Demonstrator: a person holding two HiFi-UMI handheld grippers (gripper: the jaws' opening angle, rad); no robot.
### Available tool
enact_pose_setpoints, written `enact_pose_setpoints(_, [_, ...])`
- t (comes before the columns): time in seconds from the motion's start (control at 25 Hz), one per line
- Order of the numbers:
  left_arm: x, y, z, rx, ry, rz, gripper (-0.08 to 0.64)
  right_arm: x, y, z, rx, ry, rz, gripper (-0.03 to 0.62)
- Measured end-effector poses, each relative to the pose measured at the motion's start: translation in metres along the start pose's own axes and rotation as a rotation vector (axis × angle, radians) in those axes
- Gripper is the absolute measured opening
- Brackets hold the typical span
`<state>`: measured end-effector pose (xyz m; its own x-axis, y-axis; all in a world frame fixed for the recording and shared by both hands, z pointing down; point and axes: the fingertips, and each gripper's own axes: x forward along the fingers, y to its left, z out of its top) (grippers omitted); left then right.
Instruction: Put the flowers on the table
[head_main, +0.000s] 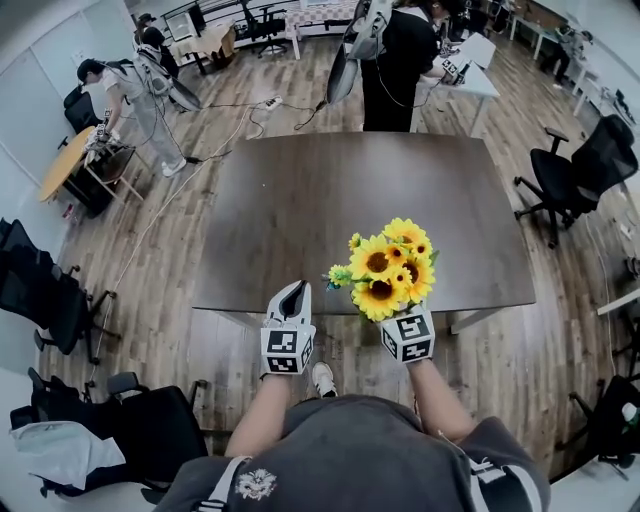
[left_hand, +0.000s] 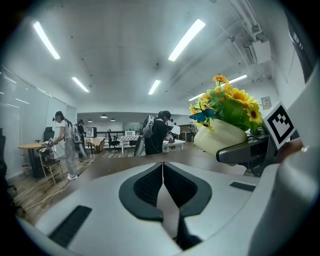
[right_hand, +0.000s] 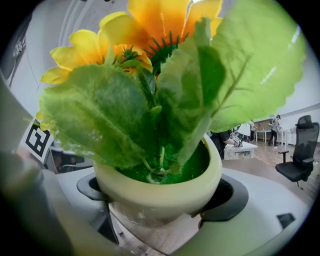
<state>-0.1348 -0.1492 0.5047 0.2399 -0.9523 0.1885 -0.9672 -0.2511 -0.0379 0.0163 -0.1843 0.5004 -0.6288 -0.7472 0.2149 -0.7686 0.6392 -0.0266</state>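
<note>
Not done yet. R gripper (right_hand: 162, 196) is squeezed on the pot (left_hand: 220, 137), one jaw on each side, w/ the flowers (head_main: 388, 268) sticking up above it. It holds them up in the air by the near edge of the bench (head_main: 300, 200). The pot isn't on the bench. L gripper (left_hand: 162, 172), just beside the R one, is closed w/ nothing in it. Left to do, I think: go fwd, set the pot down, let go.

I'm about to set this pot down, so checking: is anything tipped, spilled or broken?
Nothing stands out. The pot sits whole between the jaws of the right gripper, flowers intact, nothing spilled; the table is bare; the left gripper is shut, empty.
</note>
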Motion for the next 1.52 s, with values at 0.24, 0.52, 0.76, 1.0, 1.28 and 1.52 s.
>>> enact_pose_setpoints(0.24, [0.03,0.024,0.0,-0.012,-0.007,-0.042,0.009,0.033,-0.006,-0.006,-0.028,0.034,-0.04,0.551])
enact_pose_setpoints(0.52, [0.054,0.052,-0.007,-0.03,-0.021,-0.102,0.009,0.065,-0.006,-0.024,-0.019,0.092,-0.096,0.551])
enact_pose_setpoints(0.76, [0.072,0.061,-0.014,-0.035,-0.008,-0.151,0.009,0.079,-0.015,-0.036,0.002,0.134,-0.152,0.551])
enact_pose_setpoints(1.0, [0.086,0.069,-0.023,-0.039,0.006,-0.176,0.009,0.094,-0.027,-0.051,0.035,0.167,-0.194,0.551])
enact_pose_setpoints(1.28, [0.129,0.077,-0.037,-0.022,0.049,-0.149,0.008,0.122,-0.065,-0.068,0.056,0.201,-0.221,0.551])
enact_pose_setpoints(1.52, [0.172,0.081,-0.049,-0.023,0.107,-0.15,0.008,0.145,-0.099,-0.084,0.093,0.237,-0.236,0.551])
